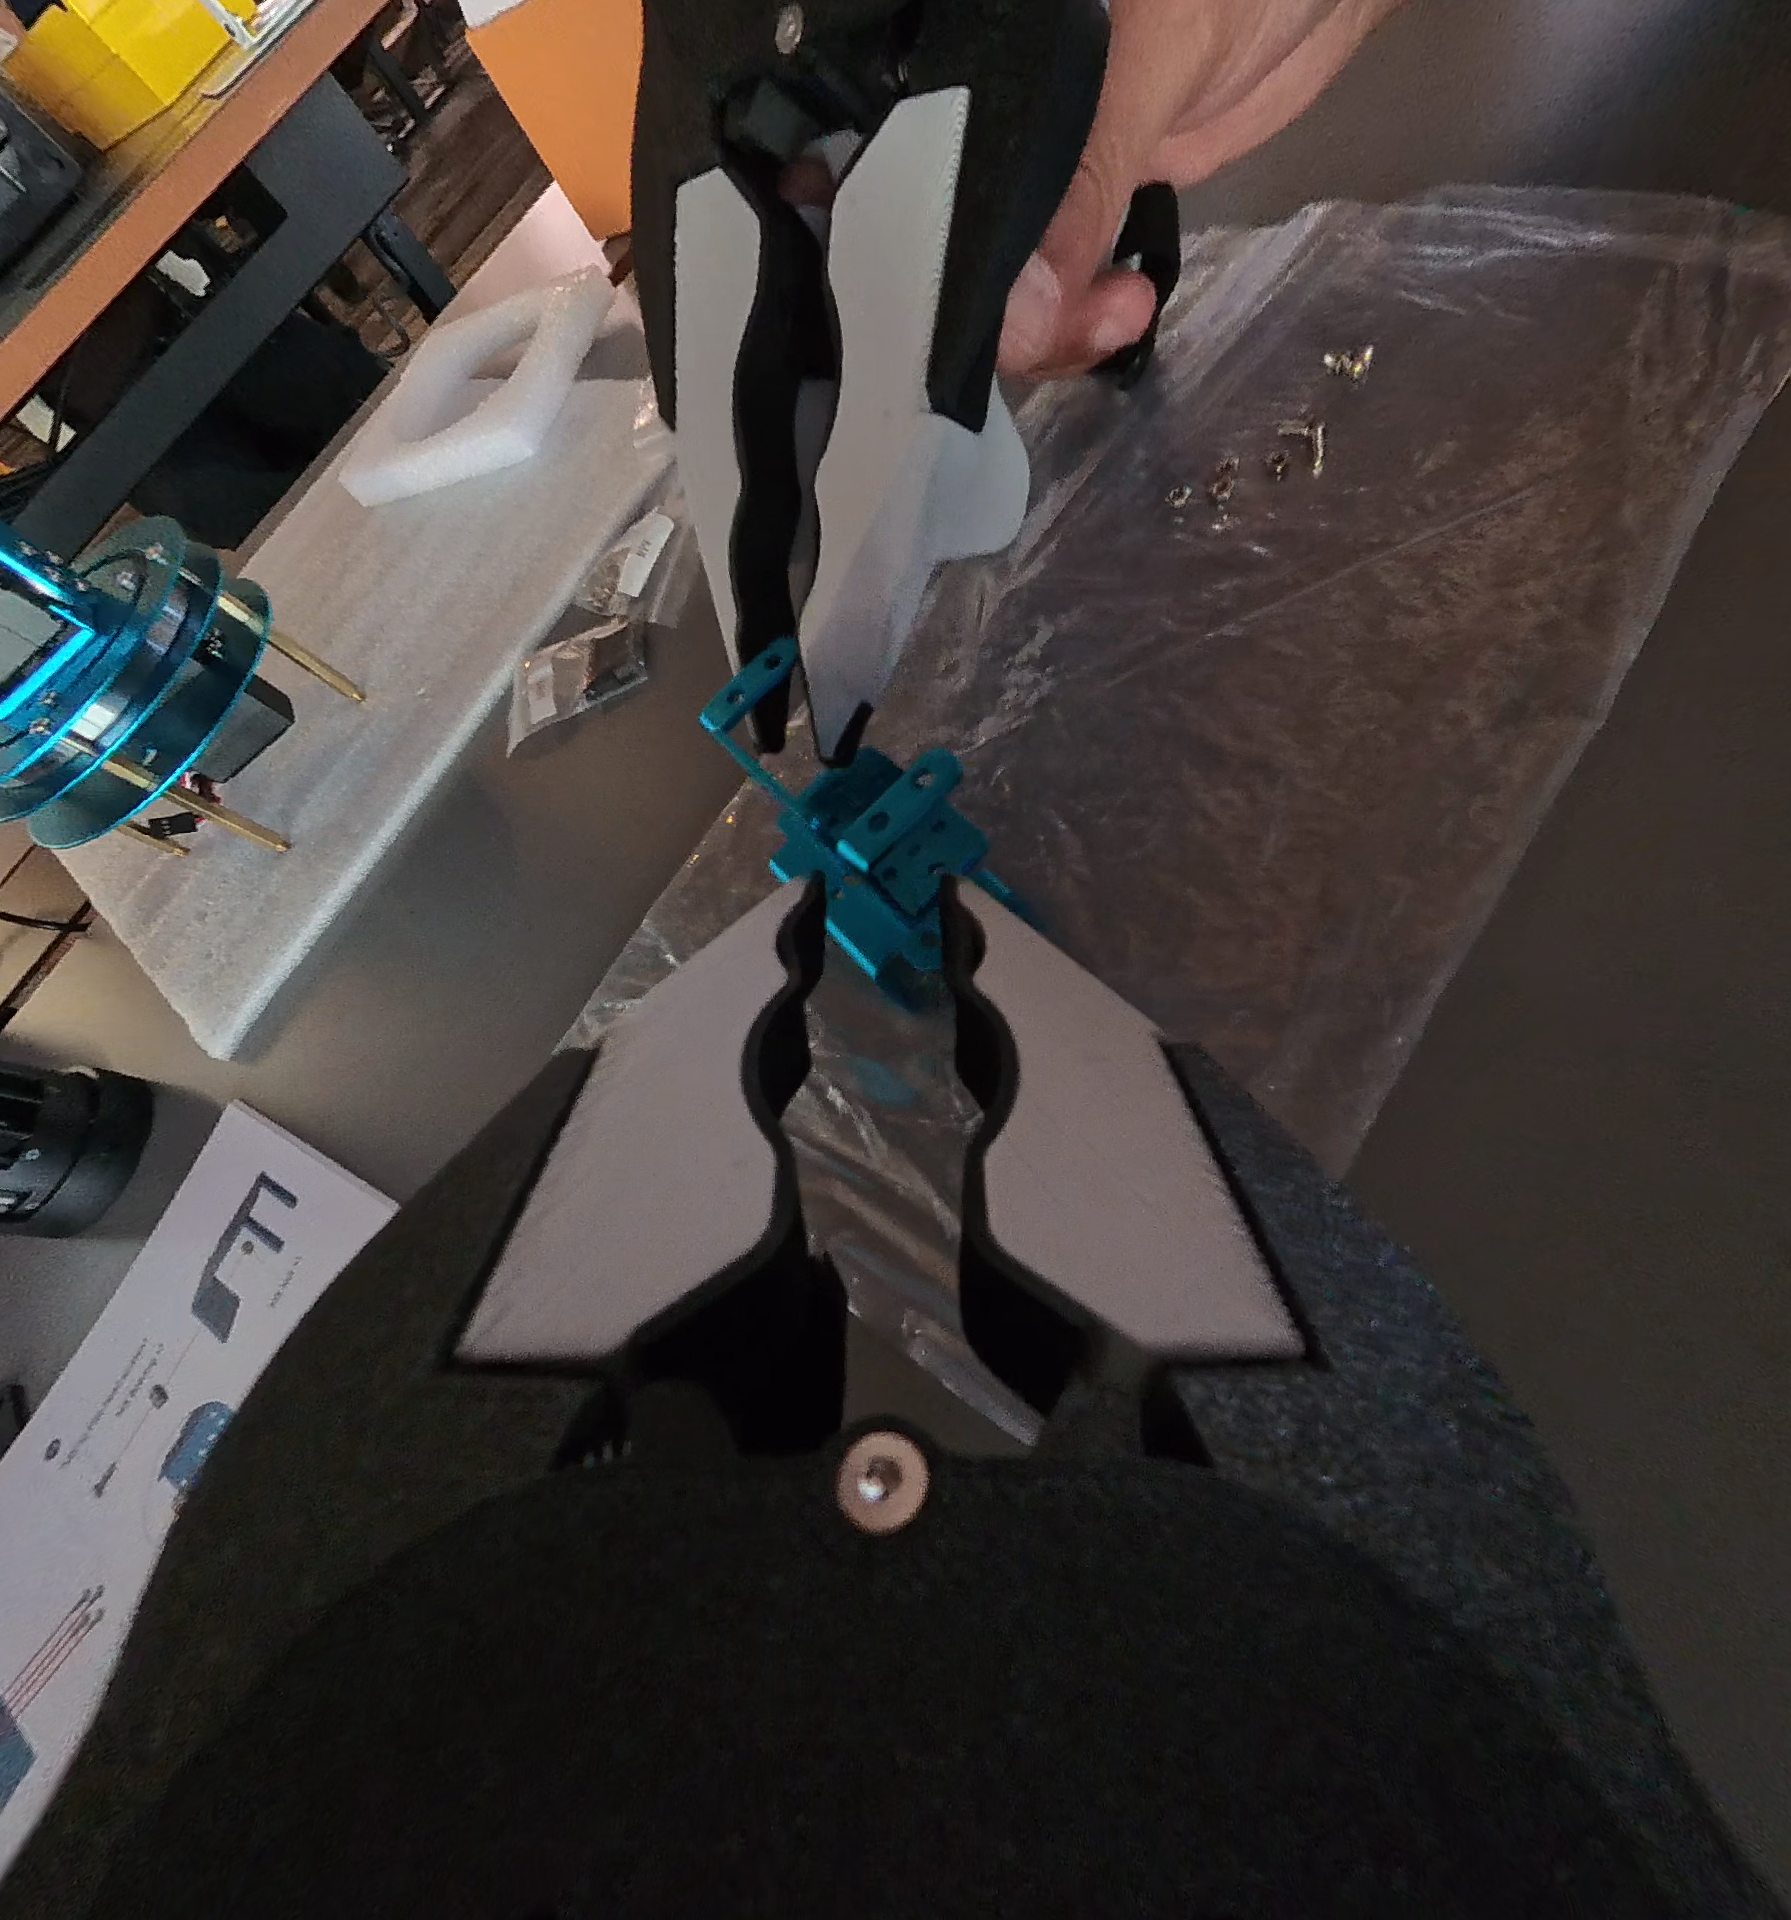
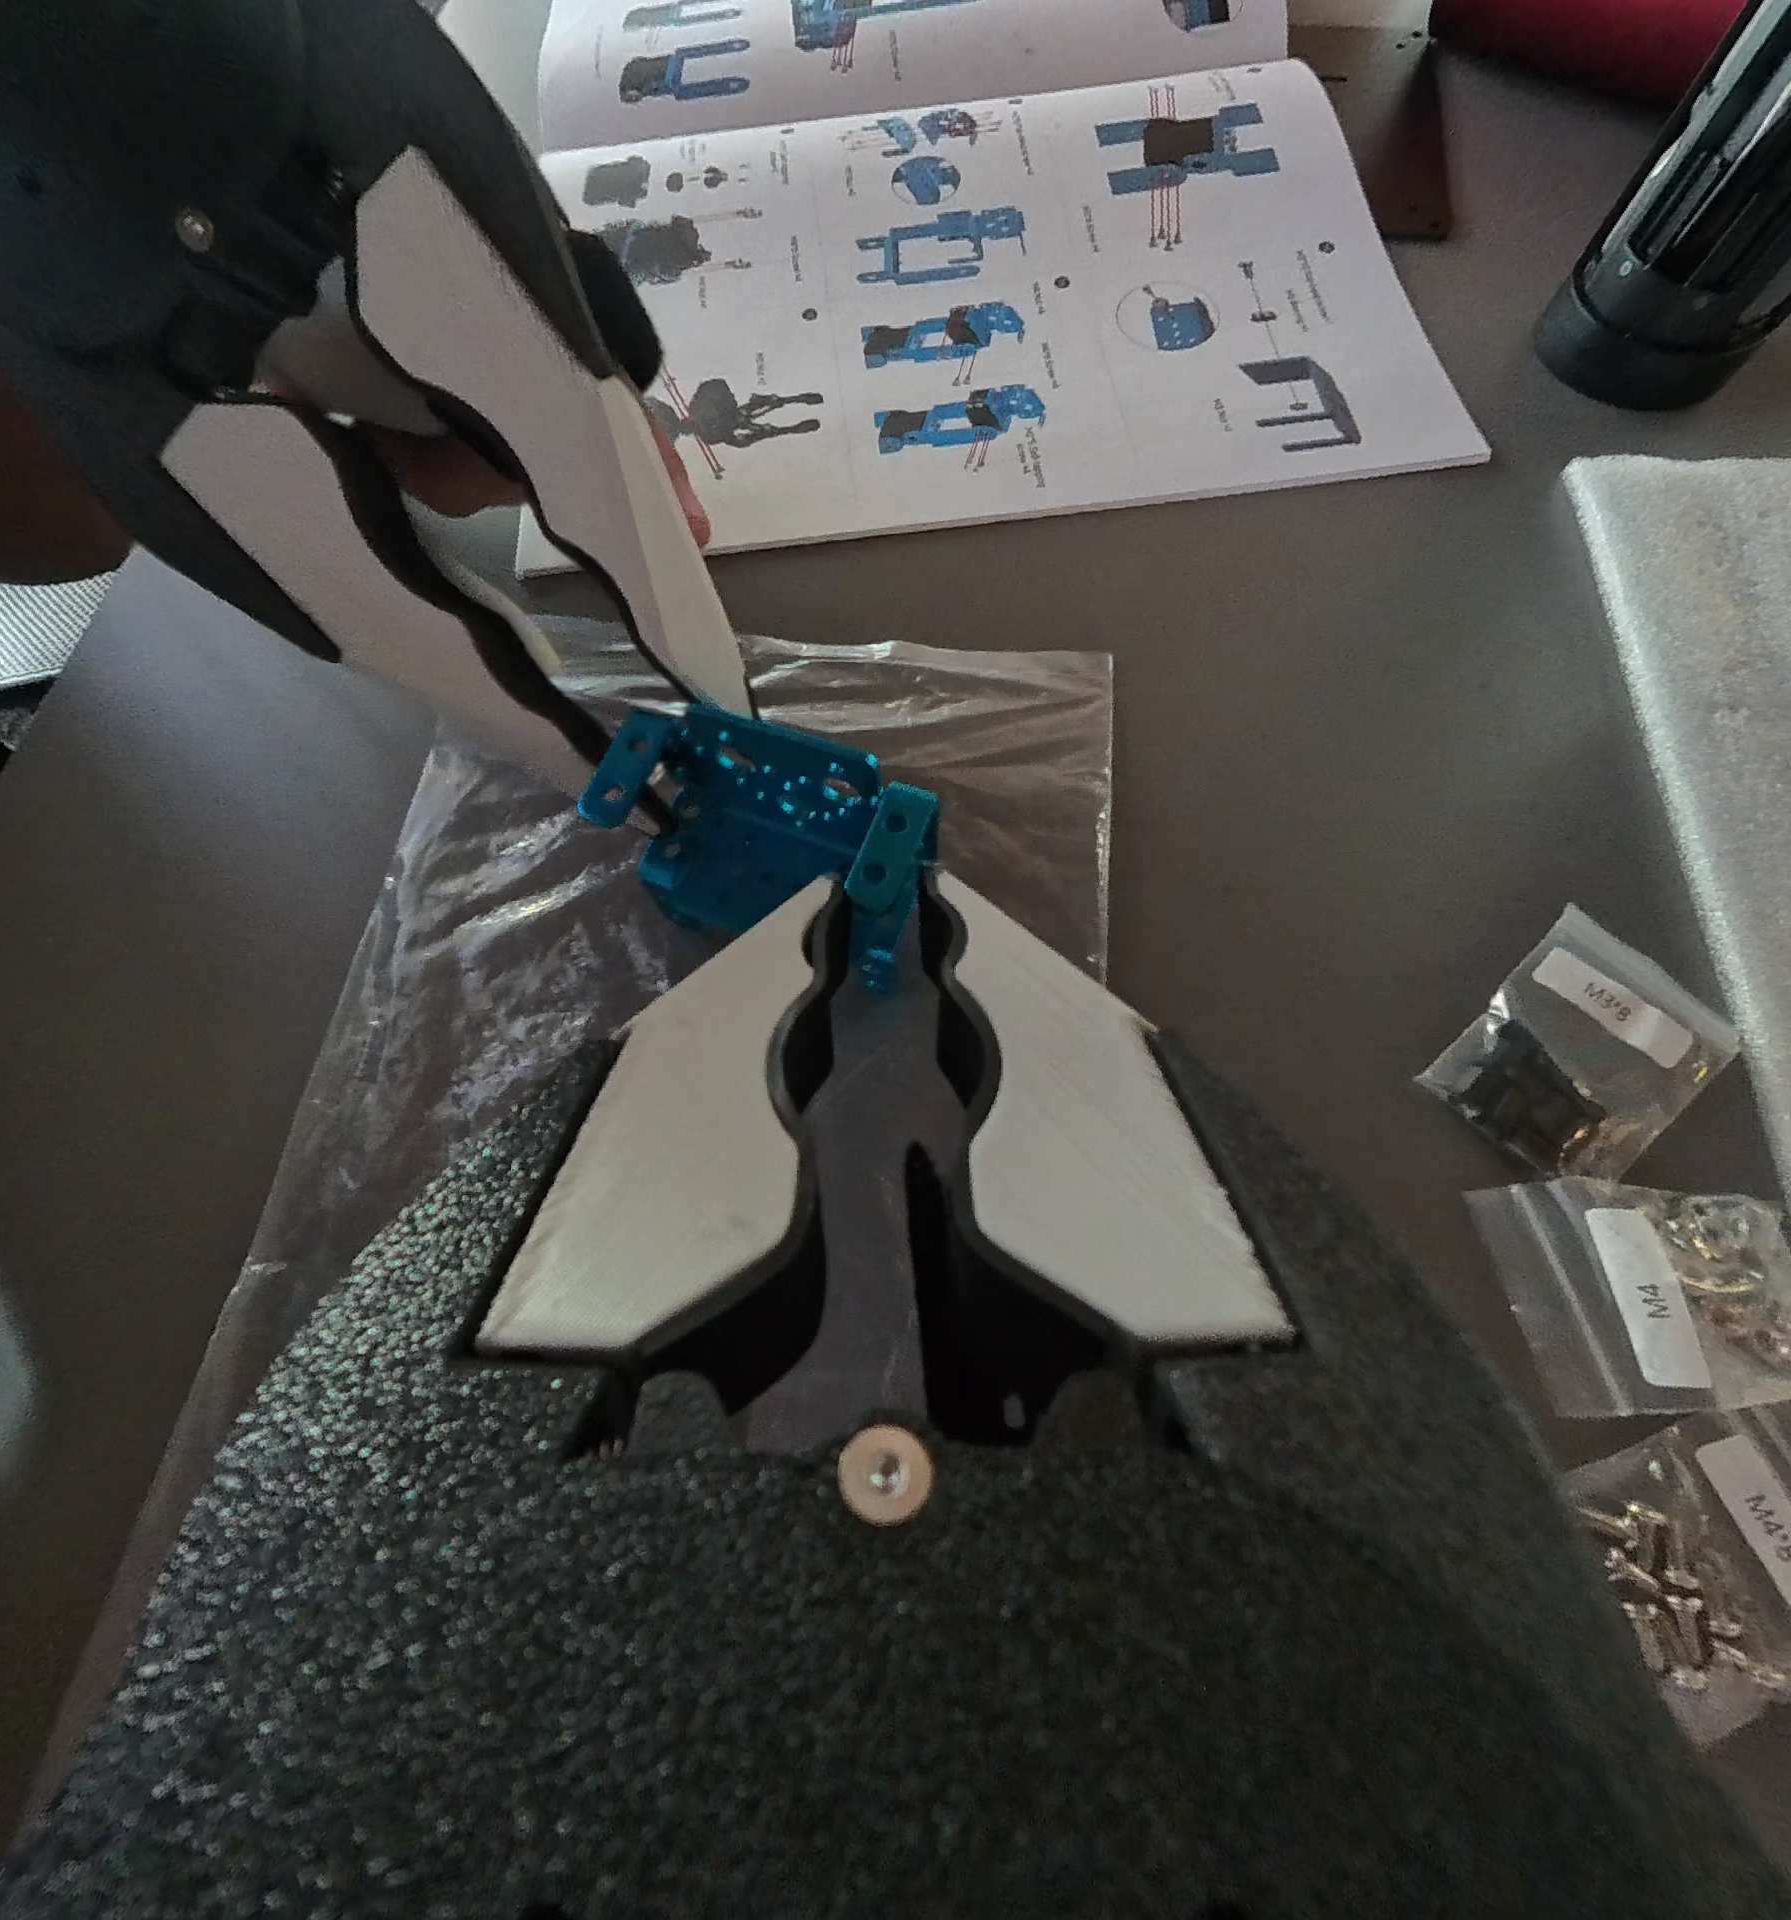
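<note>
The blue metal bracket (image 1: 875, 847) sits on a clear plastic bag (image 1: 1286, 623) on the dark surface (image 1: 1649, 1143), directly between both grippers. The left gripper (image 1: 880, 894) is clamped on its near end; the right gripper (image 2: 875, 899) pinches the opposite tab. Its long axis runs across the left gripper's fingers.

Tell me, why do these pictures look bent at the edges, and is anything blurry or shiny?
Left wrist view: wide-angle lens bends the table edges; the clear plastic bag glints; the blue bracket is sharp.
Right wrist view: the open booklet curves; the bagged screws at the edge are soft.
</note>
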Motion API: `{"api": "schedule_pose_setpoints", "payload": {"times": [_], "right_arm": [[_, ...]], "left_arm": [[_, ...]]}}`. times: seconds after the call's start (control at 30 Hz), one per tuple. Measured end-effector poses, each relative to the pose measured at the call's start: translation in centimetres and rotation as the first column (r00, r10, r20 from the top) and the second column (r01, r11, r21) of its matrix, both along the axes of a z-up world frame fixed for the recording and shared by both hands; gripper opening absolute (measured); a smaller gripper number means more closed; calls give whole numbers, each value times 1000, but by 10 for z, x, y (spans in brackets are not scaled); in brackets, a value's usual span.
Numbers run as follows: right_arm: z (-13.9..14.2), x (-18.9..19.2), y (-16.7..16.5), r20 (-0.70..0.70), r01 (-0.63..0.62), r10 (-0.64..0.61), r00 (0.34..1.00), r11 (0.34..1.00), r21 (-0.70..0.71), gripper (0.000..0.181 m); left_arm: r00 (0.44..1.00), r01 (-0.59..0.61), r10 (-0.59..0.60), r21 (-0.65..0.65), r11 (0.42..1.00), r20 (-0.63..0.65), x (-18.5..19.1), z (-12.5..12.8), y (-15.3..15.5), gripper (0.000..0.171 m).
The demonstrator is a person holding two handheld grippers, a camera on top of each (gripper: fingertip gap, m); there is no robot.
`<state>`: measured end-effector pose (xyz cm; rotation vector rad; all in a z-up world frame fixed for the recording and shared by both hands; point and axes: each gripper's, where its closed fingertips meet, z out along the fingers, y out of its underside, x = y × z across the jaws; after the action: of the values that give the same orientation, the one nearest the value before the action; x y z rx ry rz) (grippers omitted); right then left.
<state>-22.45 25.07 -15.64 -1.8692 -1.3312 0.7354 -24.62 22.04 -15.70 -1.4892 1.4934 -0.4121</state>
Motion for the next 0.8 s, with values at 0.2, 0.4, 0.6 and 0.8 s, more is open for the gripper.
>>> {"api": "schedule_pose_setpoints", "payload": {"times": [0.2, 0.4, 0.6, 0.8], "right_arm": [[14, 14, -5, -50, 10, -14, 999, 998, -64, 22], [32, 45, -29, -87, 116, -122, 989, 991, -70, 28], [42, 77, -46, -101, 355, -348, 932, 933, 54, 31], [37, 102, -31, -153, 630, -620, 770, 776, 26, 38]], "left_arm": [[998, -44, 43, 15, 999, 51, -17, 18, -2, 29], [908, -379, 392, -109, 919, 148, -115, 34, 14, 31], [654, -713, 734, -176, 679, 182, -231, 23, 42, 34], [678, -641, 703, -298, 708, 213, -249, 17, 46, 35]]}}
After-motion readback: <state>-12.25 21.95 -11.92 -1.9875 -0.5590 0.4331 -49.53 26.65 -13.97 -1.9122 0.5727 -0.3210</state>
